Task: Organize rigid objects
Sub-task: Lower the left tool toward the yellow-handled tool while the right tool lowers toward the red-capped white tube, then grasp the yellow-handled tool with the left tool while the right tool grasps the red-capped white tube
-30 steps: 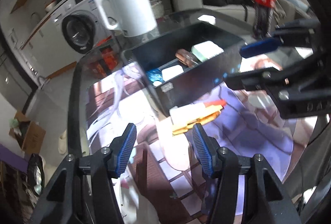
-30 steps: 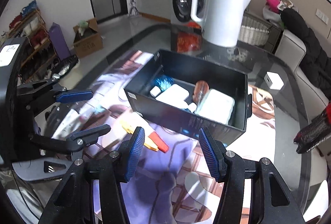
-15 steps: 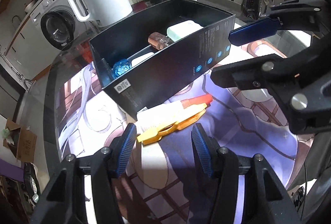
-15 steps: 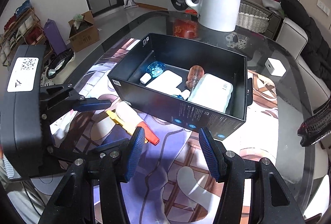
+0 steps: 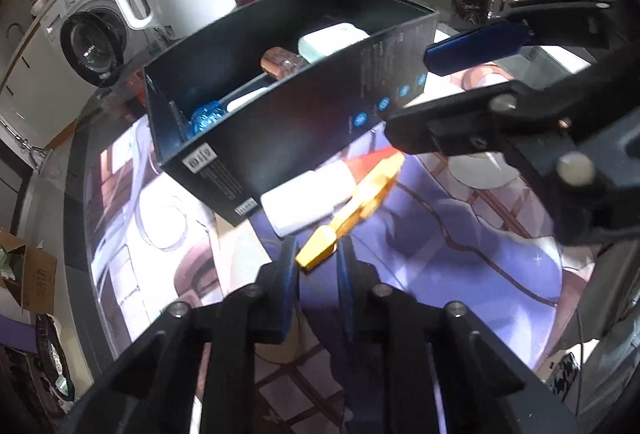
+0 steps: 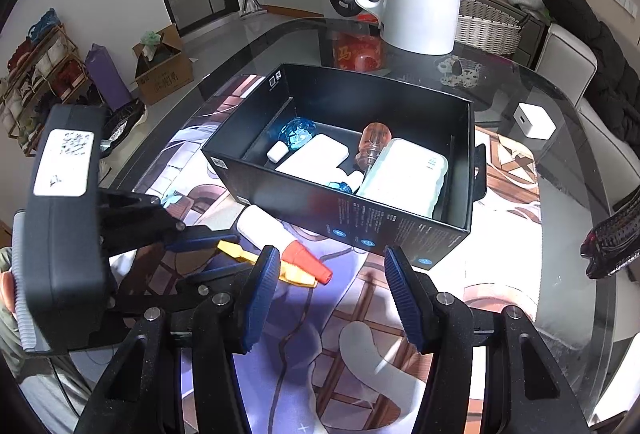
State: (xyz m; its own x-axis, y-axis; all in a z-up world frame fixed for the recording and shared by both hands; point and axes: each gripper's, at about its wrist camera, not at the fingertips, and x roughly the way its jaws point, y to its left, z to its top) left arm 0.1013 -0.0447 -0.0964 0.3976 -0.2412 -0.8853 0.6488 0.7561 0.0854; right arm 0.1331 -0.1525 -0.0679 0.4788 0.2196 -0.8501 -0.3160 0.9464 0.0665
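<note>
On glass table (image 6: 560, 274), yellow clip (image 5: 352, 211) is pinched by left gripper (image 5: 316, 262) for boxing in black box (image 6: 400, 230); right gripper (image 6: 332, 290) is held spread.

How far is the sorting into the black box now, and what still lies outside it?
Done: the black cardboard box already holds a white case, an orange-handled screwdriver and a blue faceted piece. In hand: the left gripper is closed on the yellow flat tool. Left: the white tube with a red cap lies on the mat; the right gripper is open.
</note>
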